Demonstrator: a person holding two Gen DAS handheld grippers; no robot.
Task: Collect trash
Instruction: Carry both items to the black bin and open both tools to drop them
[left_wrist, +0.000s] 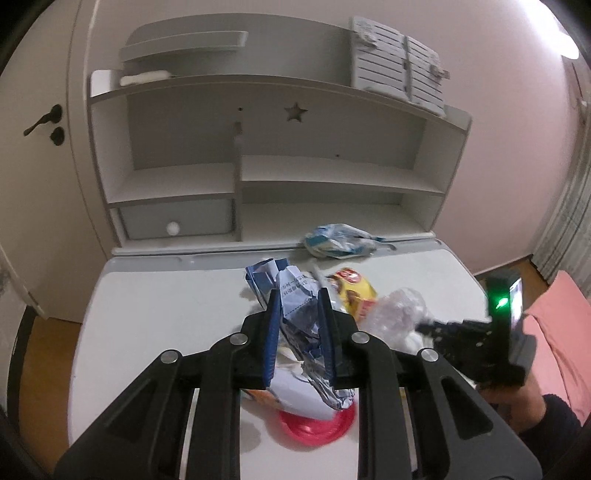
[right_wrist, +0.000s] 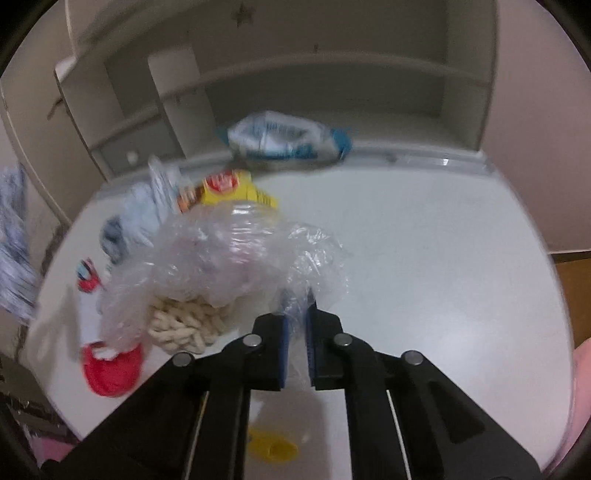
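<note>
Trash is in both claws at once. Left gripper (left_wrist: 298, 295) has its two blue-padded fingers (left_wrist: 272, 332) clamped on a crumpled blue-and-white paper wrapper (left_wrist: 295, 314), which fills the gap between them and spills out past the tips. Just under that claw sits a red lid (left_wrist: 314, 428) on the white table (left_wrist: 159, 314). Off to its right lie a yellow snack packet (left_wrist: 354, 288) and, beyond the tips near the shelf unit (left_wrist: 258, 155), a blue-and-white pouch (left_wrist: 338, 242). Over on the other side, right gripper (right_wrist: 295, 306) is pinched shut on the edge of a clear plastic bag (right_wrist: 229, 251), the film bunched between its pads. Left of this claw, touching the bag, rests a cream braided rope bundle (right_wrist: 184, 328); nearer the camera lies a small yellow piece (right_wrist: 273, 448).
</note>
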